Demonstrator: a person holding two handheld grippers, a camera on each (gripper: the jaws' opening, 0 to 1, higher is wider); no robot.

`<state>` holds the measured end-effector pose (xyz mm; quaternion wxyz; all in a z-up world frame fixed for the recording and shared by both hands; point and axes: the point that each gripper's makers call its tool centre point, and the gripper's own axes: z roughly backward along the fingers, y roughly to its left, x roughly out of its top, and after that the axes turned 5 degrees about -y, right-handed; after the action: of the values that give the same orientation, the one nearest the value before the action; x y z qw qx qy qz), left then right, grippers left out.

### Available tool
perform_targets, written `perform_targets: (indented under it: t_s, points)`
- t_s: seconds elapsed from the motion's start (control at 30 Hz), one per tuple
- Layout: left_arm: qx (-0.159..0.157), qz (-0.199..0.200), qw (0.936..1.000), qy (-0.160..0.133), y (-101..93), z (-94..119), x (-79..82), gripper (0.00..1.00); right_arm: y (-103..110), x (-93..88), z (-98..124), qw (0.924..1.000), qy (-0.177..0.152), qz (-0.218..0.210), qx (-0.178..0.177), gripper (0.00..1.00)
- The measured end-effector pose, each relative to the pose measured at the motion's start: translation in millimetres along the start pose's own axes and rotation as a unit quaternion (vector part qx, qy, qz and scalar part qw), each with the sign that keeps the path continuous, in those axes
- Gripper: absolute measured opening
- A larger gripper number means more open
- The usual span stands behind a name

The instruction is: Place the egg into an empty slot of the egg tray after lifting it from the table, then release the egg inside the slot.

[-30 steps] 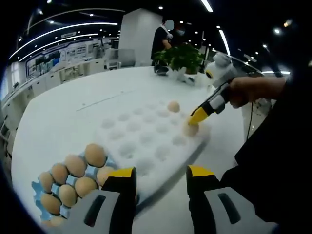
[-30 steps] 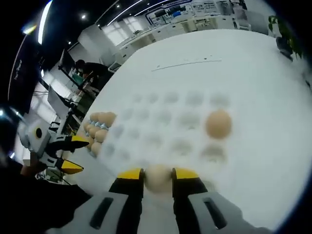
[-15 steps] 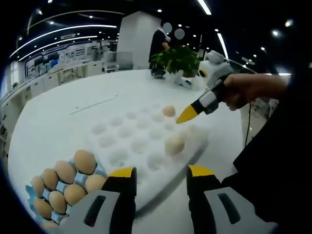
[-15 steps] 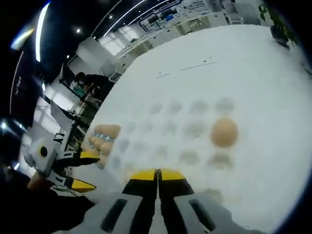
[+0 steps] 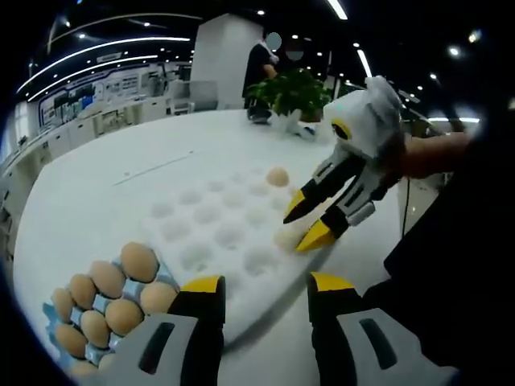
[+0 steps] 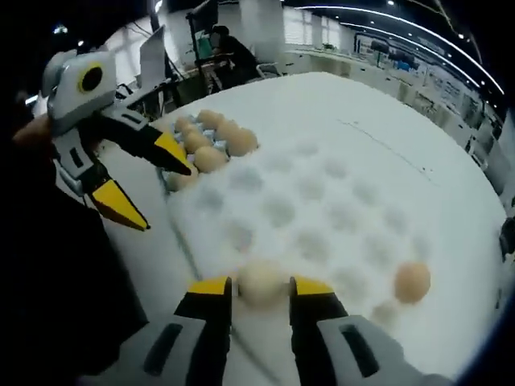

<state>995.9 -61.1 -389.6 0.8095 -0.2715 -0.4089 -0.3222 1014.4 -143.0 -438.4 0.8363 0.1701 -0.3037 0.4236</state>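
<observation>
A white foam egg tray [image 5: 213, 229] lies on the white table. One pale egg [image 5: 278, 176] rests in a far slot. A second egg [image 5: 287, 238] sits in a slot at the tray's near right edge. My right gripper [image 5: 306, 223], held by a hand, comes in from the right with its jaws spread beside this egg. In the right gripper view that egg [image 6: 261, 283] lies between the right gripper's [image 6: 261, 288] yellow tips, with slight gaps on both sides. The other egg [image 6: 412, 281] is to the right. My left gripper [image 5: 265, 285] hovers open and empty before the tray, and the left gripper [image 6: 149, 181] appears again at the upper left.
A blue tray of several brown eggs [image 5: 105, 297] sits left of the white tray, and those brown eggs [image 6: 211, 141] lie at its far corner in the right gripper view. A potted plant [image 5: 294, 92] and people stand beyond the table. The table's edge [image 6: 153, 265] runs close.
The right gripper was shut and lifted clear of the egg half a second ago; now its jaws are apart and down around the egg. The left gripper stays open.
</observation>
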Motion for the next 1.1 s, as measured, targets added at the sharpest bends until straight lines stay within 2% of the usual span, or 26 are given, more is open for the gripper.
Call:
perform_targets:
  t_s: [0.13, 0.23, 0.3, 0.37, 0.43, 0.6, 0.7, 0.77, 0.9, 1.1]
  points:
    - [0.001, 0.001, 1.0, 0.002, 0.7, 3, -1.9, 0.41, -2, 1.5, -1, 1.0, 0.002, 0.003, -0.006, 0.27]
    - [0.003, 0.003, 1.0, 0.005, 1.3, 3, -4.8, 0.41, -3, 1.4, -3, 0.9998, 0.012, 0.016, 0.003, 0.27]
    - [0.003, 0.005, 1.0, 0.004, 0.8, 3, -4.8, 0.41, -2, 1.0, -4, 0.9995, 0.024, 0.02, 0.009, 0.27]
    - [0.002, 0.006, 1.0, 0.004, 0.5, 3, -4.2, 0.41, -1, -0.5, -6, 0.9975, 0.06, 0.034, 0.019, 0.28]
    - [0.001, 0.006, 1.0, 0.004, 0.0, 2, -3.5, 0.41, -1, -1.4, -7, 0.9959, 0.077, 0.043, 0.021, 0.28]
    - [0.0, 0.008, 1.0, 0.0, -0.9, 0, -1.1, 0.41, 1, -2.8, -10, 0.9931, 0.103, 0.054, 0.017, 0.28]
    - [-0.003, 0.009, 0.9999, -0.003, -2.7, -2, 0.3, 0.41, -1, -4.9, -8, 0.9938, 0.099, 0.048, 0.018, 0.28]
    - [-0.006, 0.007, 0.9999, -0.006, -4.6, -3, 2.3, 0.41, -1, -4.1, -8, 0.9968, 0.076, 0.015, 0.018, 0.27]
    - [-0.009, 0.005, 0.9999, -0.009, -8.0, -2, 3.9, 0.41, -1, -3.3, -4, 0.9989, 0.04, -0.017, 0.015, 0.27]
    - [-0.005, 0.002, 1.0, -0.003, -6.6, 8, -2.2, 0.41, -2, 0.1, -3, 0.9981, 0.028, -0.054, 0.011, 0.27]
